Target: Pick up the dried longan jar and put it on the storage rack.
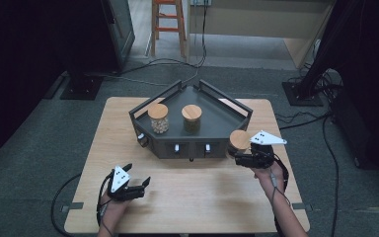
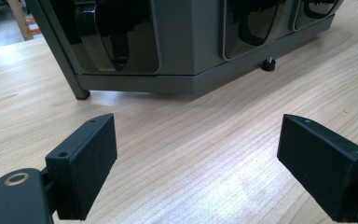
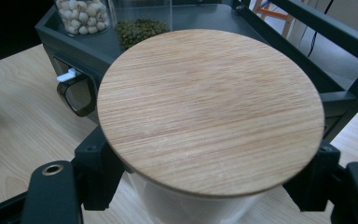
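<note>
jar (image 3: pixel 209 112): wood-lidded, clamped in right gripper (image 1: pixel 244 157), just beside rack's (image 1: pixel 143 116) right front corner | rack: two jars on top, pale beans (image 1: pixel 159 118) and green (image 1: pixel 192 119) | left gripper (image 1: pixel 138 180): jaws wide apart, nothing between them, low over table (image 1: pixel 202 197)

Wooden table (image 1: pixel 187 197) carries dark corner rack (image 1: pixel 212 129).

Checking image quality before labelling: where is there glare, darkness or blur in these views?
High view: table evenly lit, surroundings dark. Left gripper view: bright glare patch on the wood, near tool pads soft. Right gripper view: lid sharp, jars behind slightly soft.
</note>
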A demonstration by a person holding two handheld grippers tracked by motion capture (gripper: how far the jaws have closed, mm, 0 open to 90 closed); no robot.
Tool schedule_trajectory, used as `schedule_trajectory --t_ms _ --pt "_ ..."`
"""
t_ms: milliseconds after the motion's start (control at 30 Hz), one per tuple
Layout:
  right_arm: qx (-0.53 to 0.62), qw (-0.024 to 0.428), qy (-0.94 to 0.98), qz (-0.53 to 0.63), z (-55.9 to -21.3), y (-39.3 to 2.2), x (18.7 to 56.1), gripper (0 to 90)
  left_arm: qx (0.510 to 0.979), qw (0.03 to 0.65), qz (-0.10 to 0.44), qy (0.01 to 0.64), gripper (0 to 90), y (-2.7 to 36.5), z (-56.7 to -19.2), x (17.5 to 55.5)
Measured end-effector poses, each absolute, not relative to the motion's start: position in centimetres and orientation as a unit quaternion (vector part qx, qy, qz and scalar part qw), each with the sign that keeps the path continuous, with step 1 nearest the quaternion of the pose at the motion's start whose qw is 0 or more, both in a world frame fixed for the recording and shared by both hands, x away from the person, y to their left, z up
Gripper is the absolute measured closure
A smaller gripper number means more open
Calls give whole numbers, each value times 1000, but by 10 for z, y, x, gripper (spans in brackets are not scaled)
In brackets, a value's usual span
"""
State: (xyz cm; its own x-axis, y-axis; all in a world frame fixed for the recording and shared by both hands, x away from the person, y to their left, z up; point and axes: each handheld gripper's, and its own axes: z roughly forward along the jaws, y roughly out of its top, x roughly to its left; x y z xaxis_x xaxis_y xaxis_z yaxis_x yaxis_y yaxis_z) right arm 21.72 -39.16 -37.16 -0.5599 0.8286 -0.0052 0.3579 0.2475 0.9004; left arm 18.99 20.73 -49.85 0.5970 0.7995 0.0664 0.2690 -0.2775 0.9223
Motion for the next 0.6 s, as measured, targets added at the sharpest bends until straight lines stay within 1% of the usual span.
schedule_trajectory --t_ms 600 --pt "391 248 751 472 -356 -394 231 253 751 484 274 356 118 207 -499 190"
